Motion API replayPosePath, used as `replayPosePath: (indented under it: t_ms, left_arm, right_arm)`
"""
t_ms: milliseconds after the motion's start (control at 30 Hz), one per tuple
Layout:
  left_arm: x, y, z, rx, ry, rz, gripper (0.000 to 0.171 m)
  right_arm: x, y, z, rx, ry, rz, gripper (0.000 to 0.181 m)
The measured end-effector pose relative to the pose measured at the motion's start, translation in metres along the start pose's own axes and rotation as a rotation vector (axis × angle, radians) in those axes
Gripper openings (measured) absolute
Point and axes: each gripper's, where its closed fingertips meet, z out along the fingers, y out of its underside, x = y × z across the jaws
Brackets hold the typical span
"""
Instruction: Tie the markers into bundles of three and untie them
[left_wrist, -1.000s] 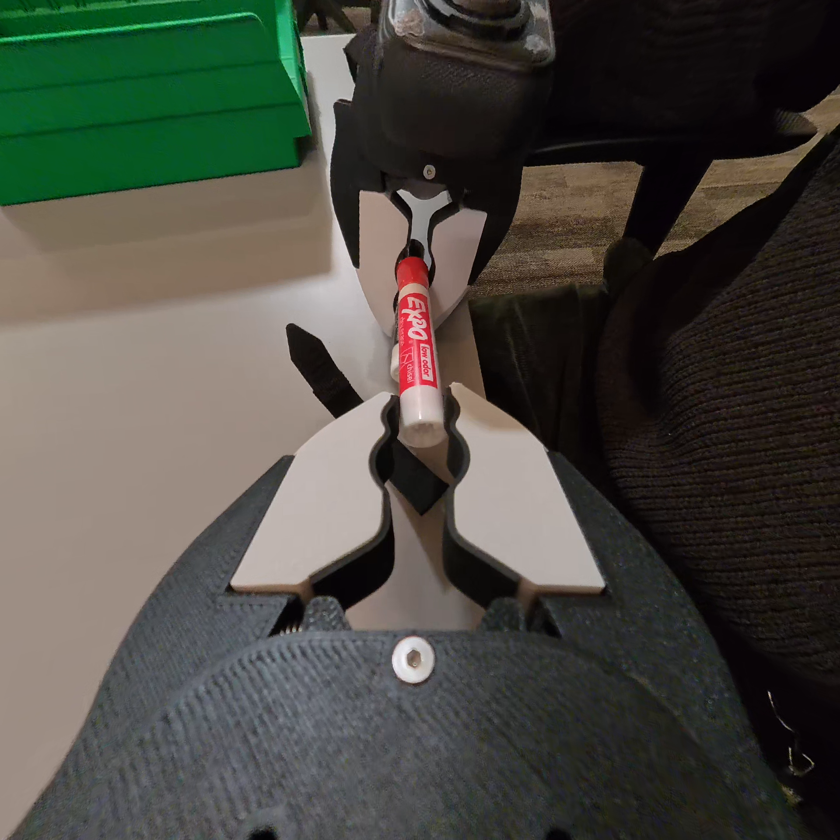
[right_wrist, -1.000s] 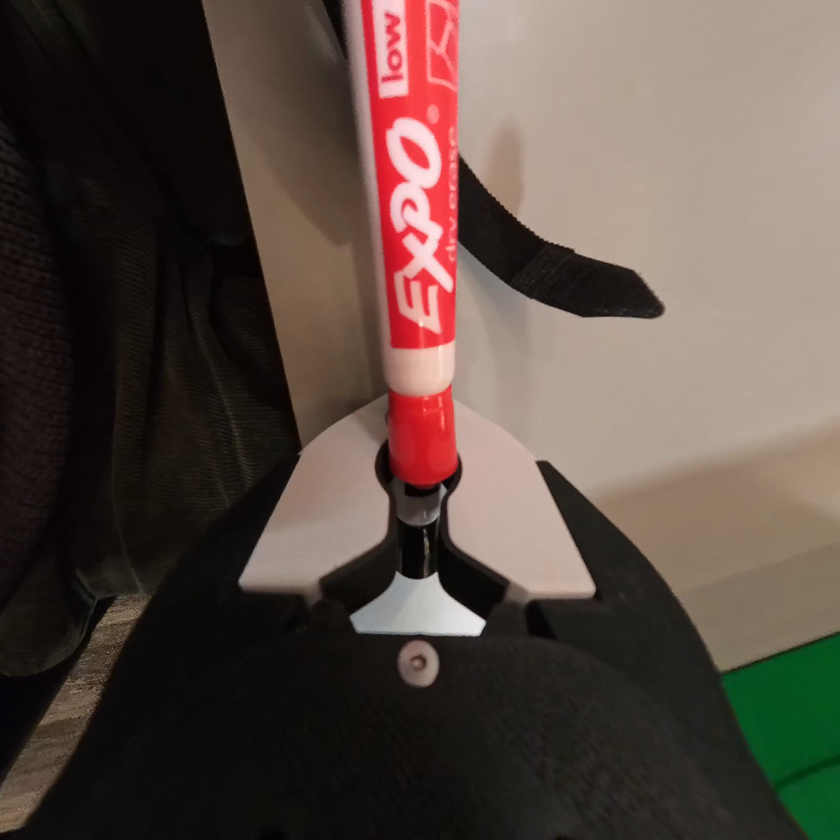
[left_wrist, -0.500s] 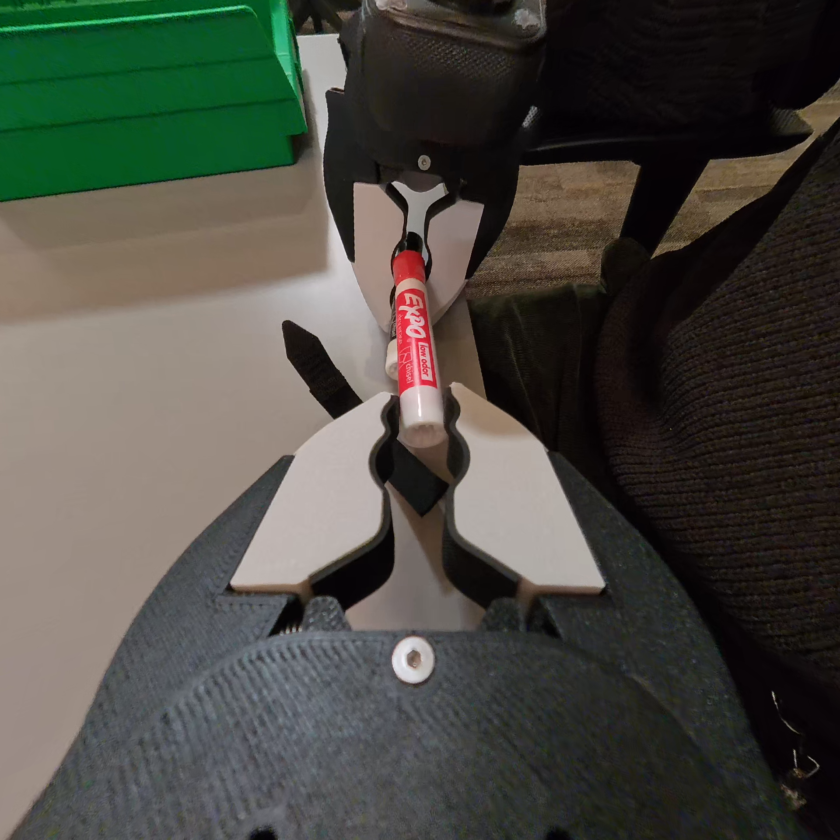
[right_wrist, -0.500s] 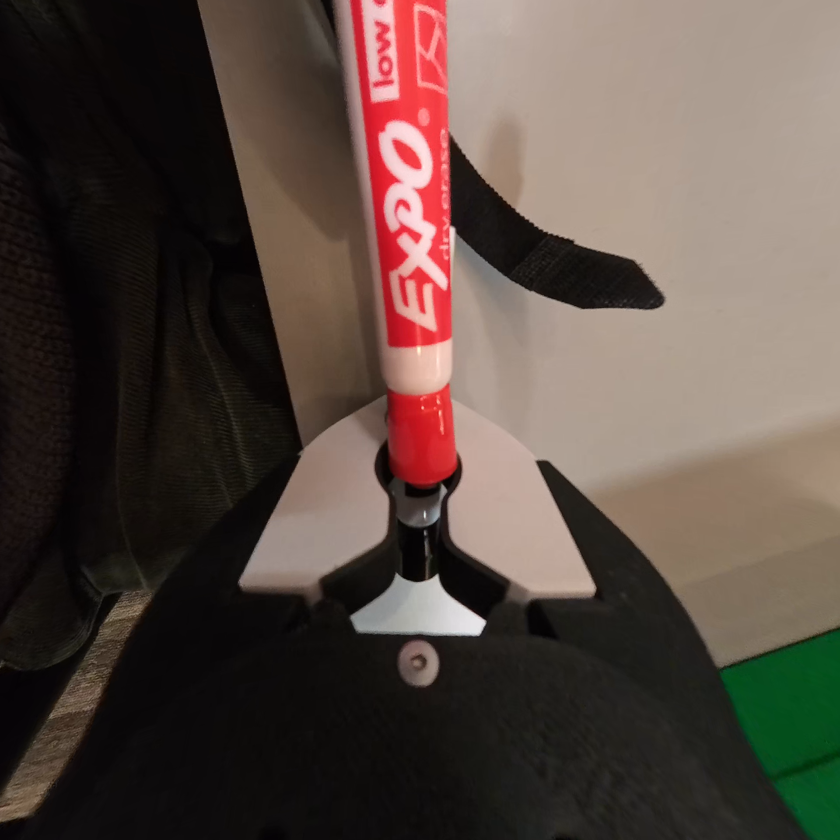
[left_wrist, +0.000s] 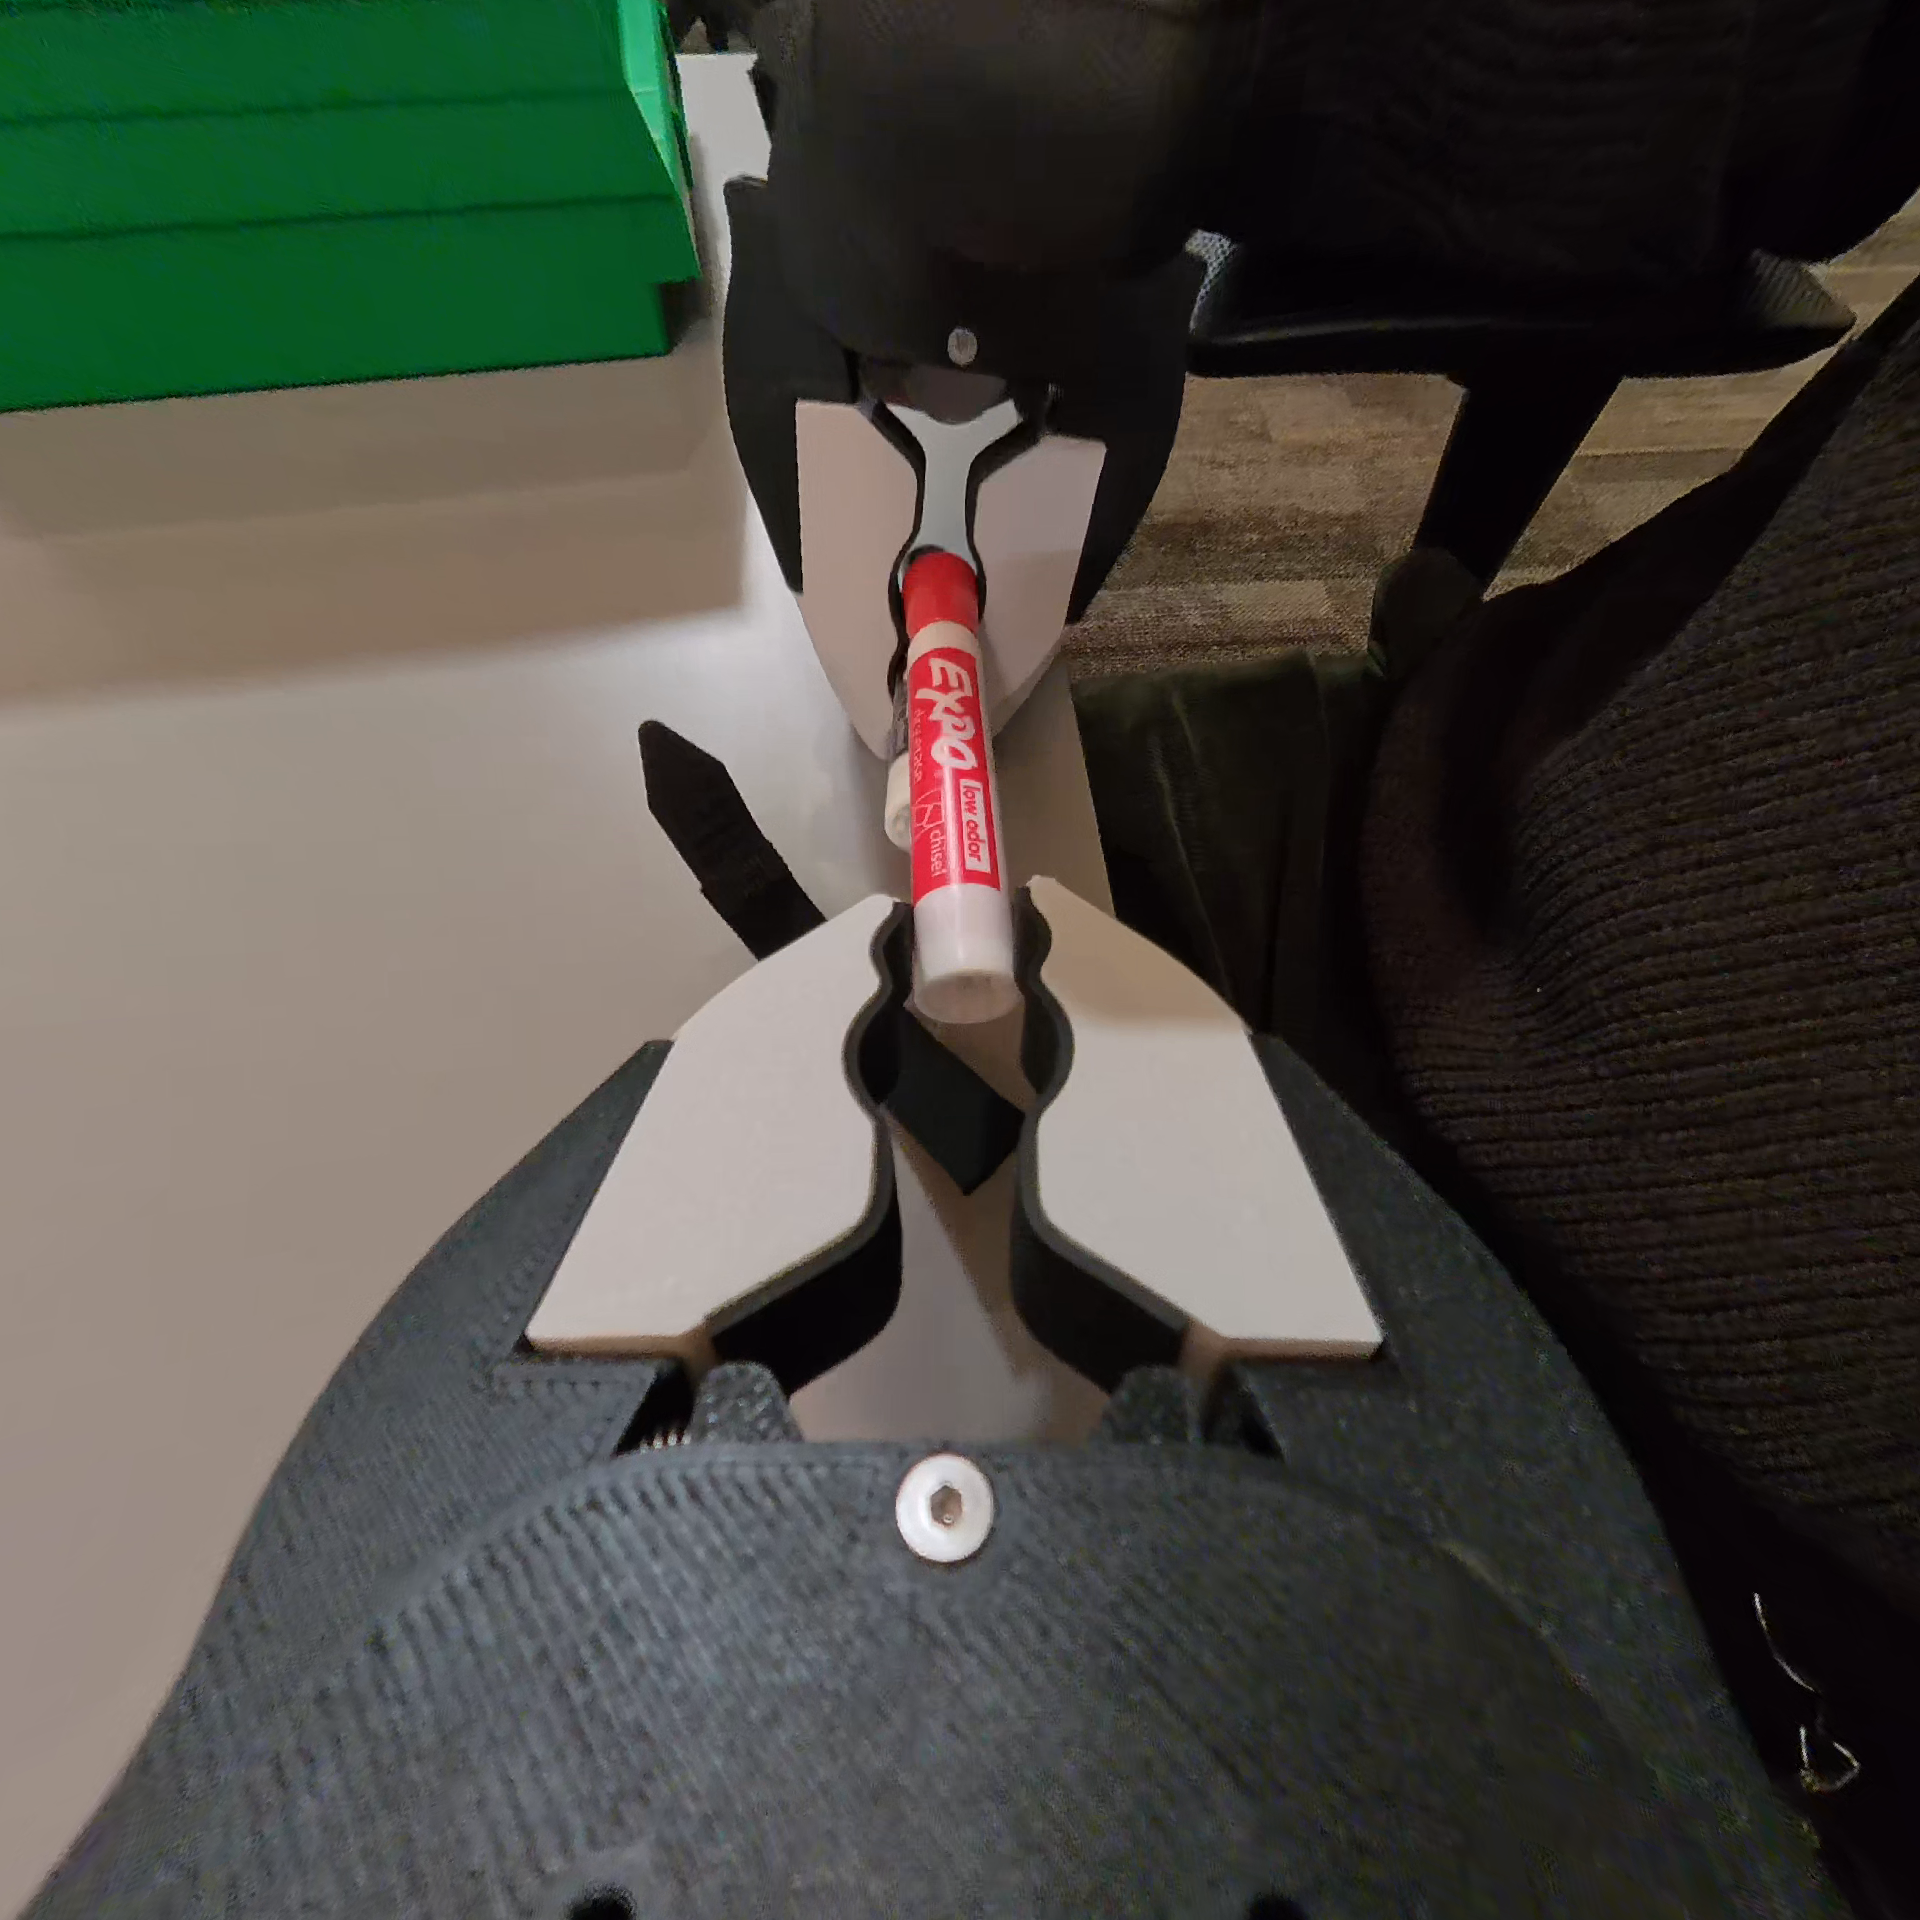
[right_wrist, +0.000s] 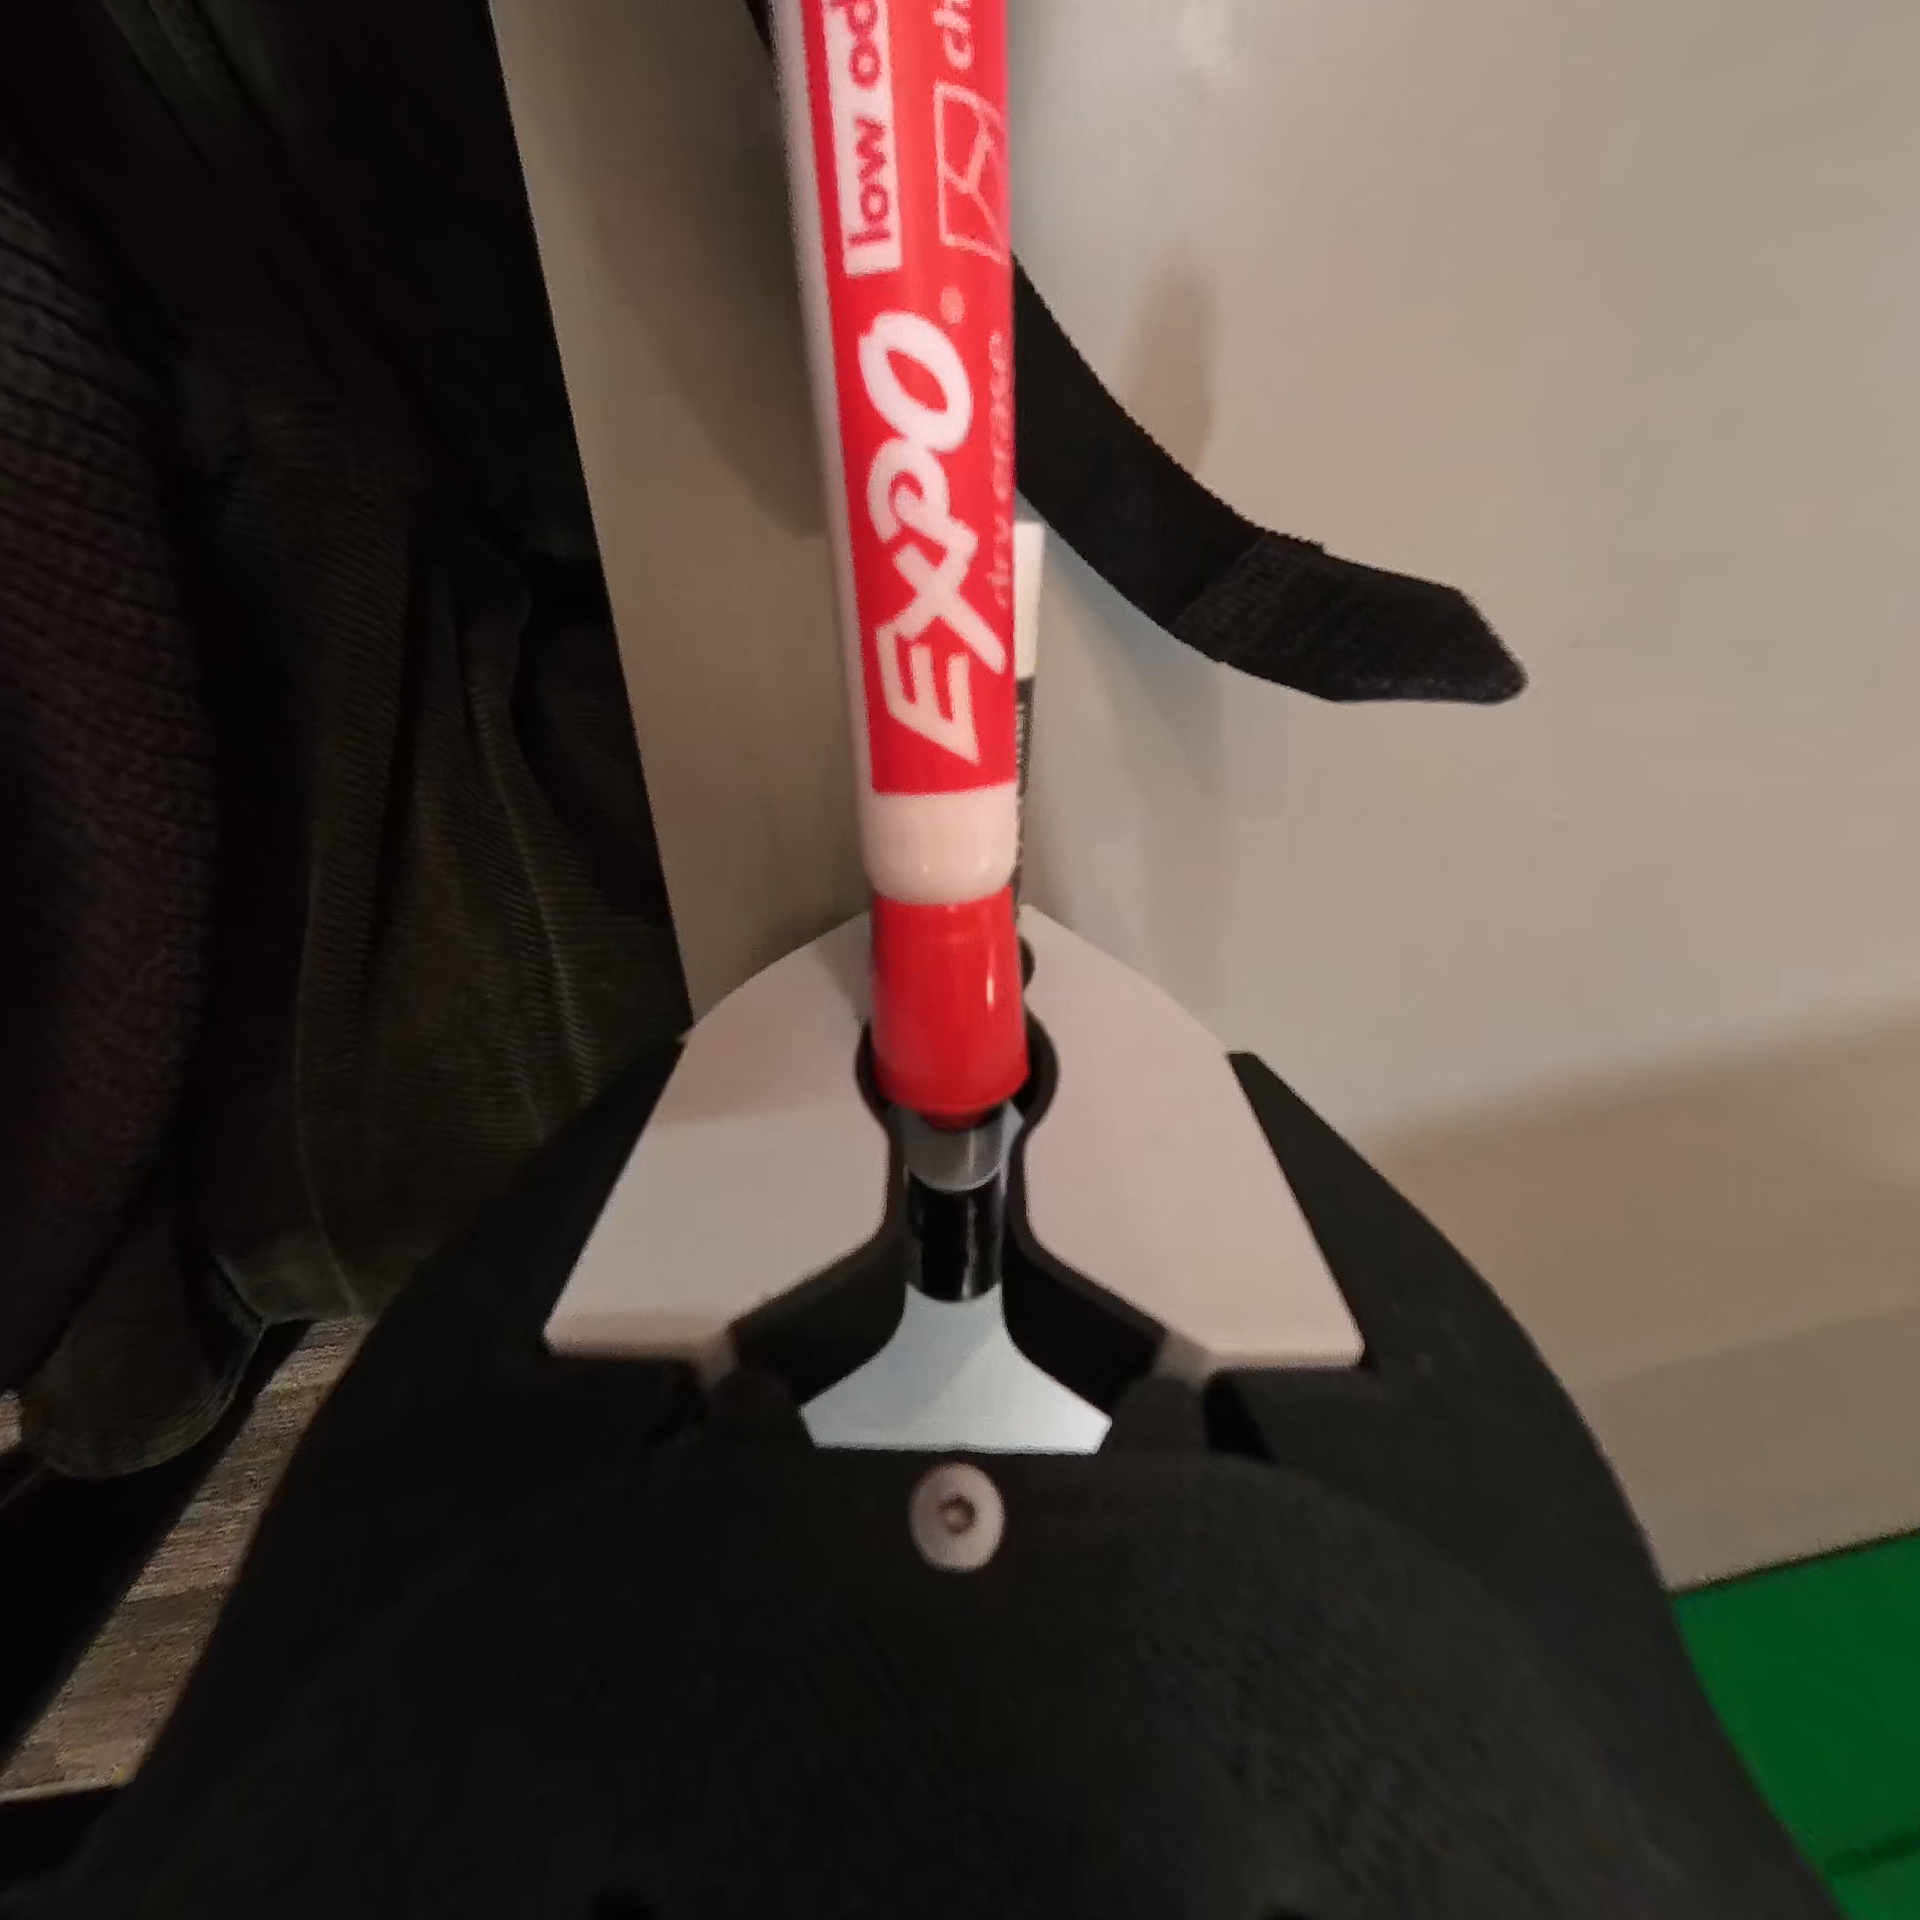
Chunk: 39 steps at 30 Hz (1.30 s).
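A red-capped marker (left_wrist: 951, 790) spans the gap between my two grippers, over the white table's (left_wrist: 312, 987) right edge. My right gripper (right_wrist: 951, 1039) is shut on its red cap (right_wrist: 940, 997); it also shows opposite me in the left wrist view (left_wrist: 940, 603). A black-capped marker (right_wrist: 951, 1236) lies under it in the same jaws. My left gripper (left_wrist: 961, 935) has its jaws slightly apart around the marker's white end, with small gaps on both sides. A black fastening strap (left_wrist: 717, 831) lies on the table beneath, its free end (right_wrist: 1351, 623) sticking out sideways.
Stacked green bins (left_wrist: 312, 187) stand at the table's far left; a corner of green also shows in the right wrist view (right_wrist: 1818, 1714). A person's dark clothing (left_wrist: 1610, 987) fills the space beside the table edge. Dark chair legs (left_wrist: 1496, 457) stand on the carpet behind. Tip to tip, the grippers are about 11 cm apart. Left tips and right tips are each some 7 cm from the black fastening strap (left_wrist: 717, 831). The right camera catches it too, in the right wrist view (right_wrist: 1314, 619).
Almost nothing. The right gripper has wobbled slightly and the marker has tilted a little; both grippers keep the same jaw positions.
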Motion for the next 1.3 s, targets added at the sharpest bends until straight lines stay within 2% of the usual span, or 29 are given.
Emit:
replayPosePath:
  t_ms: [200, 433, 533, 700, 867, 967, 1133, 1300]
  left_arm:
    - [0.002, 0.003, 0.012, -0.059, -0.018, 0.022, 0.021]
    - [-0.005, -0.009, 0.02, 0.017, -0.067, -0.048, 0.02]
    - [-0.005, -0.007, 0.032, -0.003, -0.104, -0.037, 0.02]
    - [-0.007, -0.009, 0.04, 0.035, -0.136, -0.058, 0.021]
    - [-0.013, -0.01, 0.029, 0.099, -0.15, -0.104, 0.031]
    - [-0.014, -0.004, 0.024, 0.095, -0.152, -0.099, 0.049]
    - [-0.011, -0.003, 0.026, 0.095, -0.13, -0.096, 0.042]
    - [-0.004, 0.0, 0.035, 0.044, -0.154, -0.019, 0.041]
  right_arm:
    - [-0.003, -0.006, 0.002, -0.025, 0.011, -0.025, 0.015]
    - [0.002, -0.008, 0.003, -0.033, 0.032, -0.019, 0.015]
    - [0.002, -0.009, 0.004, -0.031, 0.028, -0.016, 0.015]
    - [0.003, -0.007, 0.003, -0.033, 0.027, -0.003, 0.015]
    - [0.002, -0.011, 0.0, -0.004, 0.021, 0.004, 0.015]
    - [0.003, -0.01, -0.002, -0.002, 0.029, 0.009, 0.015]
    - [0.003, -0.008, -0.002, 0.001, 0.021, 0.03, 0.015]
    - [0.007, -0.005, -0.002, 0.003, 0.018, 0.084, 0.014]
